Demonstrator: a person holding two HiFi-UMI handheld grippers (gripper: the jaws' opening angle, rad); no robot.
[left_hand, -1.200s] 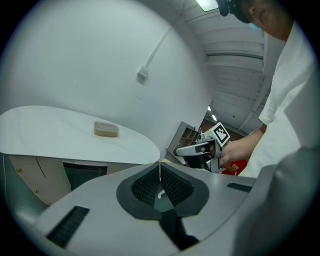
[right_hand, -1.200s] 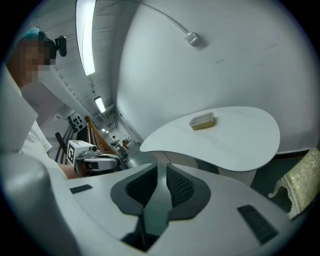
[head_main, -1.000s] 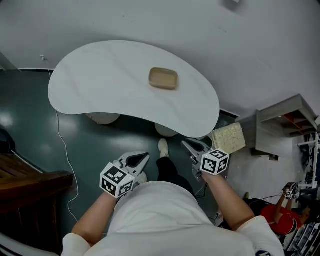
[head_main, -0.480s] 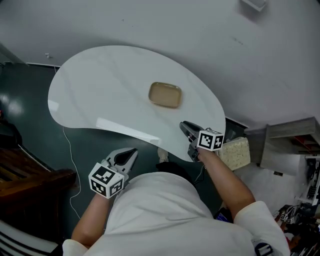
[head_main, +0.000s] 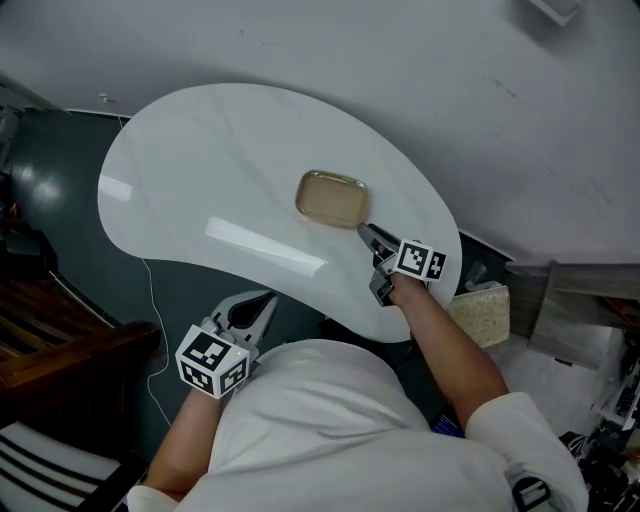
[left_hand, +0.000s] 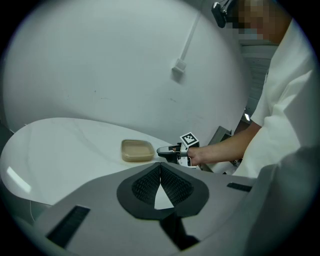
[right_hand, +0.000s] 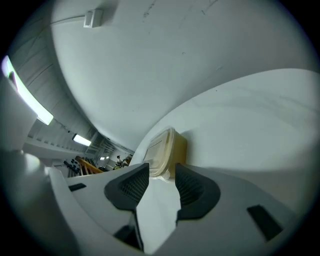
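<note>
A tan, shallow rectangular container (head_main: 332, 199) with a clear lid lies on the white kidney-shaped table (head_main: 200, 170). My right gripper (head_main: 366, 232) reaches over the table's near edge and stands open. Its tips are right at the container's near end. In the right gripper view the container (right_hand: 167, 150) fills the mouth of the gap between the right gripper's (right_hand: 161, 172) pads. My left gripper (head_main: 262, 305) is held low beside the person's body, short of the table edge, and is shut on nothing. From the left gripper view (left_hand: 160, 167) the container (left_hand: 137, 150) and the right gripper (left_hand: 162, 151) show ahead.
A white wall rises behind the table, with a small white box (left_hand: 178, 68) on a cable. On the floor lie a yellowish foam block (head_main: 478, 312) and a thin cable (head_main: 150, 290). Dark wooden furniture (head_main: 60, 350) stands at the left.
The right gripper has moved forward from beside the body, over the table, up to the container, and its jaws have opened. The left gripper has stayed low and shut.
</note>
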